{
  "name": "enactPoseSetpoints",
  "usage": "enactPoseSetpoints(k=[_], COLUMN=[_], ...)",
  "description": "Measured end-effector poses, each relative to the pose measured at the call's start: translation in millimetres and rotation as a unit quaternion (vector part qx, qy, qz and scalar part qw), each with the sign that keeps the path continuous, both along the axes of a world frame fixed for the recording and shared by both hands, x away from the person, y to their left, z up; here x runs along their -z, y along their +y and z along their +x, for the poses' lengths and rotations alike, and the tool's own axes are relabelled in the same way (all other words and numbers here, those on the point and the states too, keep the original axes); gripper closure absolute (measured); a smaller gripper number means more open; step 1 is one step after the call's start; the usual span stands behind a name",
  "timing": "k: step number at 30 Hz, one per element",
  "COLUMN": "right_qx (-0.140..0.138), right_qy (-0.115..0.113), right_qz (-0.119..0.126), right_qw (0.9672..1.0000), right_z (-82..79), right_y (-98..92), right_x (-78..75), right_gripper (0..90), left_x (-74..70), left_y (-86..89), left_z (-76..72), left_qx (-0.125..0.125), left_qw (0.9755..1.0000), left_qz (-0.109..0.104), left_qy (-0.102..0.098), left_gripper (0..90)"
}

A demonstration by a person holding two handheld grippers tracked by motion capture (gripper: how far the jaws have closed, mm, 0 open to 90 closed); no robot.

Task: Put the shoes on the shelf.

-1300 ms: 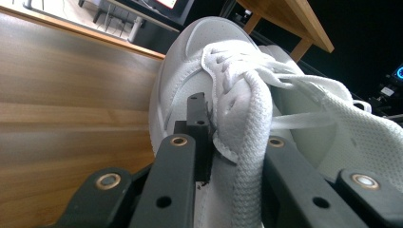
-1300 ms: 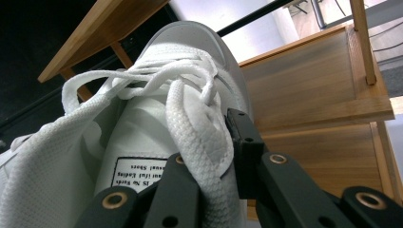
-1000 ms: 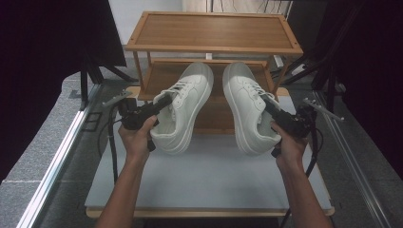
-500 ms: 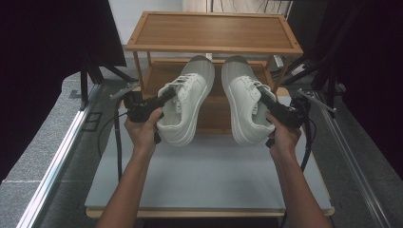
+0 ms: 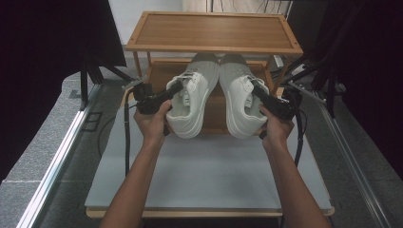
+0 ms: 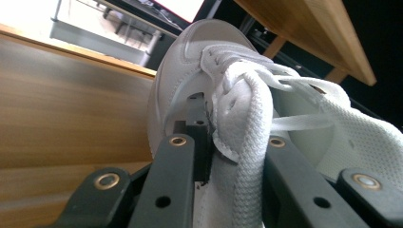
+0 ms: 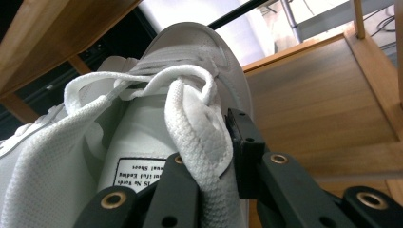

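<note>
We can read one label: a white tag (image 7: 142, 173) with a black border, on the inside of the shoe's tongue (image 7: 138, 137) at the lower left of the right gripper view. Its print stands upside down and partly hidden behind the jaw; we make out "No", "Shoes" and something like "Ending", the rest too small to tell. We find no other text or brand

Both hands carried the left shoe (image 5: 192, 107) and right shoe (image 5: 240, 102) forward, so their toes went in under the rack's top shelf (image 5: 214, 31), over the lower shelf (image 5: 214, 107).
</note>
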State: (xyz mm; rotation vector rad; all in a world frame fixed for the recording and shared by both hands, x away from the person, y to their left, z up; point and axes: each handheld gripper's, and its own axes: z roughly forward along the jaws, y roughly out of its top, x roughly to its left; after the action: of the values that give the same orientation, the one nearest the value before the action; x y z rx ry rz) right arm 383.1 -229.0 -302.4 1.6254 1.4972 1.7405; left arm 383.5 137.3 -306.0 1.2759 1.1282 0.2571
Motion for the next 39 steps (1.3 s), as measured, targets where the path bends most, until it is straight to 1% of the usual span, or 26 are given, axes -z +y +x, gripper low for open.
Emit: enactPoseSetpoints(k=[2,6,7,8,10,11,12,14,16,17,18,19,20,21,22,23,27,29,31,32,34,35,36,37,39], right_qx=[0.006,0.014,0.016,0.016,0.021,0.030,0.030,0.036,0.038,0.042,0.042,0.043,0.043,0.045,0.045,0.046,0.049,0.050,0.058,0.062,0.065,0.067,0.067,0.065,0.060], right_qy=[0.001,0.006,0.006,0.006,0.009,0.009,0.009,0.009,0.012,0.011,0.011,0.013,0.013,0.016,0.016,0.019,0.020,0.018,0.022,0.022,0.022,0.018,0.016,0.015,0.012], right_qz=[-0.004,-0.006,-0.006,-0.006,-0.006,-0.008,-0.008,-0.012,-0.015,-0.019,-0.019,-0.028,-0.028,-0.026,-0.026,-0.025,-0.022,-0.024,-0.022,-0.026,-0.021,-0.031,-0.037,-0.040,-0.038], right_qw=[1.0000,0.9999,0.9998,0.9998,0.9997,0.9995,0.9995,0.9992,0.9991,0.9989,0.9989,0.9986,0.9986,0.9985,0.9985,0.9984,0.9984,0.9983,0.9978,0.9975,0.9975,0.9971,0.9969,0.9970,0.9974], right_z=[5.5,12.7,15.1,15.1,20.0,24.9,24.9,29.7,31.8,34.5,34.5,37.0,37.0,39.3,39.3,41.7,45.7,48.0,50.4,51.7,52.5,52.0,52.1,52.2,52.5], right_y=[2.8,7.2,9.0,9.0,12.6,16.9,16.9,20.6,22.1,25.4,25.4,27.3,27.3,28.5,28.5,29.6,33.6,35.3,36.8,37.1,37.8,40.0,42.1,43.6,46.2], right_x=[-1.7,-3.3,-3.9,-3.9,-6.0,-8.5,-8.5,-9.9,-10.1,-10.1,-10.1,-8.9,-8.9,-7.5,-7.5,-6.8,-7.6,-6.9,-5.5,-4.3,-3.8,-4.8,-5.6,-6.2,-7.7], right_gripper=[81.7,81.6,81.6,81.6,81.3,81.2,81.2,81.1,81.0,80.6,80.6,80.4,80.4,80.4,80.4,80.4,80.3,80.2,80.0,79.6,79.3,78.2,76.5,74.0,69.9], left_x=[-2.0,-2.7,-2.8,-2.9,-3.6,-4.3,-4.3,-3.9,-3.3,-2.4,-2.4,-1.5,-1.1,-0.1,-0.1,1.1,1.1,0.4,0.6,1.1,2.0,3.3,2.6,2.3,3.0], left_y=[-1.4,-2.8,-3.9,-5.0,-8.0,-10.6,-10.6,-13.9,-14.1,-15.5,-15.5,-16.4,-16.9,-18.3,-18.3,-18.6,-21.9,-24.5,-27.2,-28.2,-28.8,-29.9,-30.9,-31.4,-33.0], left_z=[4.2,10.0,12.0,14.3,18.5,21.8,21.8,26.3,27.3,29.4,29.4,31.1,32.0,34.1,34.1,36.3,40.9,43.1,46.0,47.4,48.7,50.8,51.4,51.7,53.8], left_qx=[-0.006,-0.012,-0.017,-0.022,-0.032,-0.040,-0.040,-0.055,-0.056,-0.062,-0.062,-0.066,-0.068,-0.076,-0.076,-0.083,-0.081,-0.080,-0.082,-0.082,-0.080,-0.078,-0.077,-0.076,-0.065], left_qw=[1.0000,0.9999,0.9998,0.9997,0.9993,0.9990,0.9990,0.9982,0.9980,0.9975,0.9975,0.9972,0.9971,0.9965,0.9965,0.9959,0.9962,0.9963,0.9961,0.9960,0.9961,0.9961,0.9962,0.9962,0.9969], left_qz=[0.007,0.010,0.010,0.009,0.007,0.005,0.005,-0.006,-0.005,-0.003,-0.003,0.004,0.006,0.008,0.008,0.007,0.000,0.001,0.002,0.002,0.002,-0.004,-0.005,-0.005,-0.011], left_qy=[0.002,0.007,0.009,0.011,0.015,0.017,0.017,0.024,0.027,0.033,0.033,0.033,0.033,0.034,0.034,0.034,0.032,0.032,0.033,0.036,0.037,0.041,0.041,0.041,0.043], left_gripper=[80.9,80.9,80.9,80.9,80.8,80.7,80.6,80.5,80.1,79.7,79.3,78.4,78.4,77.9,77.8,77.6,77.5,77.5,77.3,77.0,76.5,75.0,73.9,72.6,67.8])
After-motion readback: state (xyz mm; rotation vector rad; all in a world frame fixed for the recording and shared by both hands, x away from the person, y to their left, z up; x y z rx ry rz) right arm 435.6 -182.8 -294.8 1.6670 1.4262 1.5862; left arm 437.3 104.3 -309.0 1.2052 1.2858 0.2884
